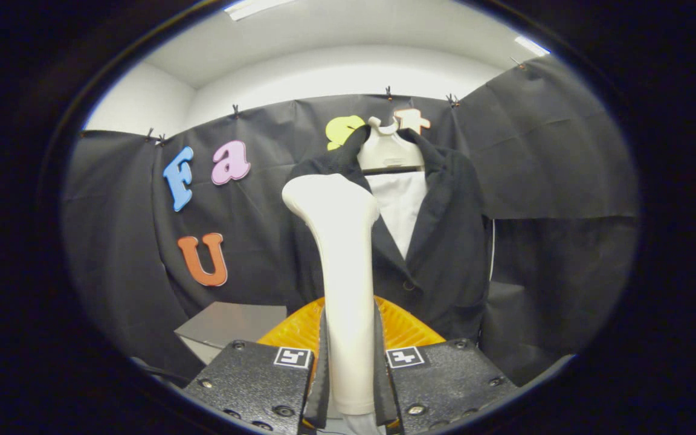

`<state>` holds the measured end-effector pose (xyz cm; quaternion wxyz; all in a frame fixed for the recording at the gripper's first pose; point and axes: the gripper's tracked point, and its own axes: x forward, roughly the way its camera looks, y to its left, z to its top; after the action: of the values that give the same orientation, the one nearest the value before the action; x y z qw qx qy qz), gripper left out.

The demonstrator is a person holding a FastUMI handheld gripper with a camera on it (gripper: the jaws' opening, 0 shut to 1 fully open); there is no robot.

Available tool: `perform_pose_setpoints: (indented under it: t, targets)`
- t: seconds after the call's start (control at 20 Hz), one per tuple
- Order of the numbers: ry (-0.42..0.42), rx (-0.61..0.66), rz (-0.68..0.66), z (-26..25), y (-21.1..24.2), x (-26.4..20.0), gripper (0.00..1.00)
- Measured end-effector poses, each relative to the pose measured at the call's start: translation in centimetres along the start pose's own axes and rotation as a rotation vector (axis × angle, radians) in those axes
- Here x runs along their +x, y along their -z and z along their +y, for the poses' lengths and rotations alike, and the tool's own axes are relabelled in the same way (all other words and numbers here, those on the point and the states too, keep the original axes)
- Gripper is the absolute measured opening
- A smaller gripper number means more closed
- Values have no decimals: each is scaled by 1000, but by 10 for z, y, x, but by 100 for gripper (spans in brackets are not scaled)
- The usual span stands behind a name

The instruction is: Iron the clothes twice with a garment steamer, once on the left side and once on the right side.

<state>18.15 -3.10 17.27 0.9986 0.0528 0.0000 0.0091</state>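
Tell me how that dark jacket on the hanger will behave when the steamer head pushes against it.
The jacket hangs from a hanger, so it will probably swing back rather than resist. Its lapels fold softly, suggesting floppy cloth that gives under the steamer. The gripper is shut on the steamer.

Smooth plastic steamer point(347, 272), matt dark cloth jacket point(444, 254), pale plastic hanger point(389, 154).
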Motion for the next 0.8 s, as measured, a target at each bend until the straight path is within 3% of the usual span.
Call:
perform_pose_setpoints:
  t: [0.4, 0.8]
  targets:
    - [85, -105, 16, -25, 15, 48, 32]
    - [96, -119, 98, -29, 55, 75, 32]
